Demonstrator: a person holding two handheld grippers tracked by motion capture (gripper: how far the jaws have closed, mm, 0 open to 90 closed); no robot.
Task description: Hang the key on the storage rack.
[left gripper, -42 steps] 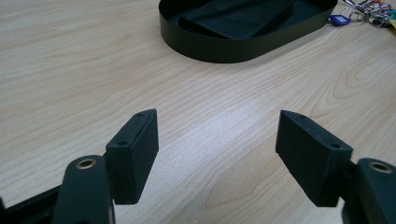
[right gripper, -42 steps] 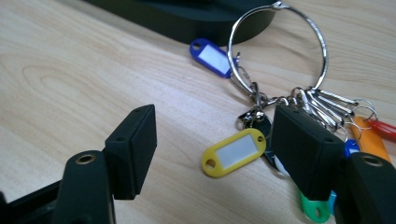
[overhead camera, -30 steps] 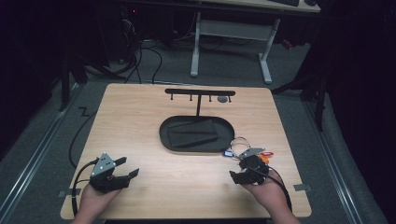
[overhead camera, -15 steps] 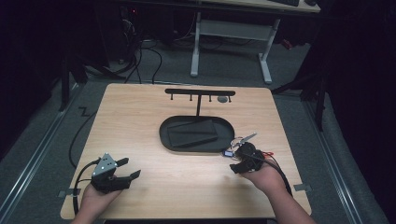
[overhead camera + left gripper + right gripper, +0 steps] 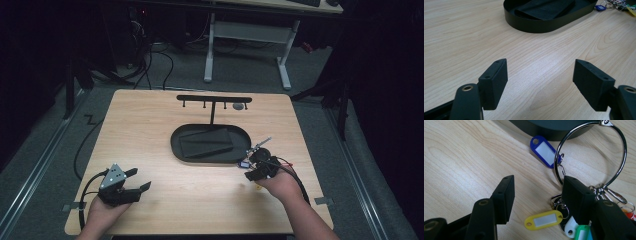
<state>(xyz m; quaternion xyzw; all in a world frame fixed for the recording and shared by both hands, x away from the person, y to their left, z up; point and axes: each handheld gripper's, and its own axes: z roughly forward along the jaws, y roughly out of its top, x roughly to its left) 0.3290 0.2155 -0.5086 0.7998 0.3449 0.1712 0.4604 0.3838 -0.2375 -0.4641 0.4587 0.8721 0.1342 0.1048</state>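
A bunch of keys on a large metal ring [image 5: 557, 155] lies on the wooden table beside the black oval tray [image 5: 175, 145]. Blue tag [image 5: 545, 151] and yellow tag [image 5: 544, 219] hang from it. My right gripper [image 5: 540, 195] hovers low over the bunch [image 5: 259, 146]. Its jaws have just been closing and still stand apart. The yellow tag and some small rings lie between them, and the pads press on nothing. The big ring passes behind the right-hand jaw. My left gripper [image 5: 140, 179] rests open near the front left edge, with bare wood between its jaws [image 5: 540, 75].
A black flat block lies inside the tray [image 5: 536, 25]. Behind the tray stands a black T-shaped rack [image 5: 214, 99] with several small hooks. More tags, white and green [image 5: 580, 232], crowd under the right-hand jaw. Bare wood stretches between the two hands.
My right hand has slid forward and left toward the tray, over the key bunch, and its jaws have narrowed. The left hand has stayed put.
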